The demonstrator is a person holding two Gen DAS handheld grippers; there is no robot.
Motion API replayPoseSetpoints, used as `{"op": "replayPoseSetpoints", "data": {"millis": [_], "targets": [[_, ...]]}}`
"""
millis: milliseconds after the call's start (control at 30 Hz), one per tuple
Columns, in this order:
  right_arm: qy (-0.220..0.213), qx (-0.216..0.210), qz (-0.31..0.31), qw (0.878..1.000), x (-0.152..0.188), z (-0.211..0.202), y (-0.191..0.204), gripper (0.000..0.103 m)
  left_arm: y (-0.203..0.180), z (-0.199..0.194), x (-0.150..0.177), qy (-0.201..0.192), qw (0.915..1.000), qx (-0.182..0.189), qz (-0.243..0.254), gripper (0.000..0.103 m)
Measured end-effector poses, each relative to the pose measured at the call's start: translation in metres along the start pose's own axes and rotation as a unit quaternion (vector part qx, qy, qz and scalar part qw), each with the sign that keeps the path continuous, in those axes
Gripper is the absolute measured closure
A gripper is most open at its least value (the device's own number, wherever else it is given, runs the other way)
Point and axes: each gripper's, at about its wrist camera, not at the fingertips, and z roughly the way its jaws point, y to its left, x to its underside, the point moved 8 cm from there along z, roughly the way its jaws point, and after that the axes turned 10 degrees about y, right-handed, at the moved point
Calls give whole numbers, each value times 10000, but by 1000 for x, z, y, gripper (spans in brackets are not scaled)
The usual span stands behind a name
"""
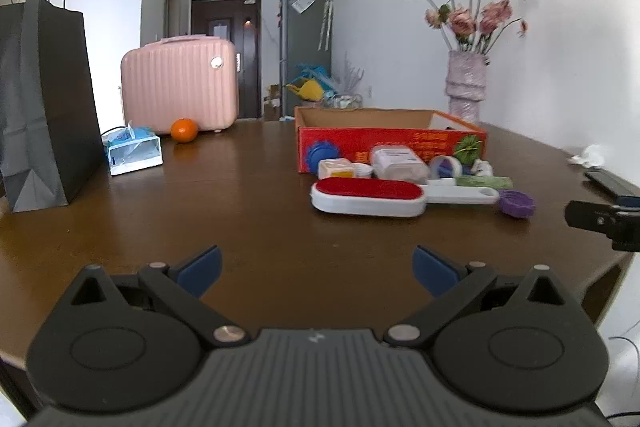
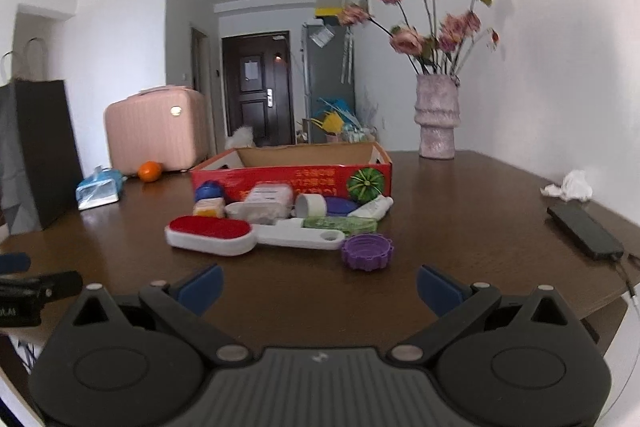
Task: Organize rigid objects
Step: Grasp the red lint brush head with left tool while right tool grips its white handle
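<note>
- Two handheld grippers: the left gripper [image 1: 316, 269] and the right gripper [image 2: 319, 287] each hover above the near edge of the brown wooden table [image 1: 240, 203], jaws spread wide, blue-padded fingers [image 1: 202, 269] holding nothing.
- One open red cardboard box [image 2: 288, 177] sits at mid-table; its front wall carries a row of yellow characters, too blurred to read, and a printed green melon picture at its right end.
- One red-and-white lint brush with a long white handle [image 2: 212, 235] lies in front of the box, nearest the grippers.
- One purple ridged round lid [image 2: 367, 251] lies just beside the tip of the brush handle.
- One green wrapped stick [image 2: 340, 225] lies behind the handle.
- Between brush and box, touching one another: one blue ridged cap [image 2: 208, 191], one small yellow-and-white carton [image 2: 208, 207], one white labelled jar on its side [image 2: 266, 205] (label unreadable), one roll of white tape [image 2: 312, 205], one white tube [image 2: 372, 207].
- Elsewhere on the table: one orange [image 1: 184, 129], one pink ribbed hard case [image 1: 180, 85], one dark paper bag [image 1: 44, 103], one blue-and-white tissue pack [image 1: 134, 151], one pale vase of pink flowers [image 2: 436, 119], one black phone [image 2: 584, 231], one crumpled white tissue [image 2: 572, 187].
</note>
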Motion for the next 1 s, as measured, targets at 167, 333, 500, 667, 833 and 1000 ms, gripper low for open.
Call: {"op": "replayPoseSetpoints", "data": {"millis": [167,333,500,667,833,1000], "targets": [[600,-196,-32,9980,-3,49,-9,0,-1,43,-26,420,9987,283,27,0],[993,-719,306,9920,-19,84,-8,7,3,100,-60,1013,9921,713,-178,1],[1183,-940,505,9872,-38,123,-1,40,9,152,-88,1449,9836,994,-412,24],[1337,-619,723,9864,-50,155,-21,45,13,186,-93,1647,9808,977,-380,46],[1498,-416,752,9850,-55,176,-43,72,14,195,-95,1689,9755,1329,-460,56],[1505,-354,350,9874,-59,182,-44,73,15,196,-92,1735,9721,1430,-663,56]]}}
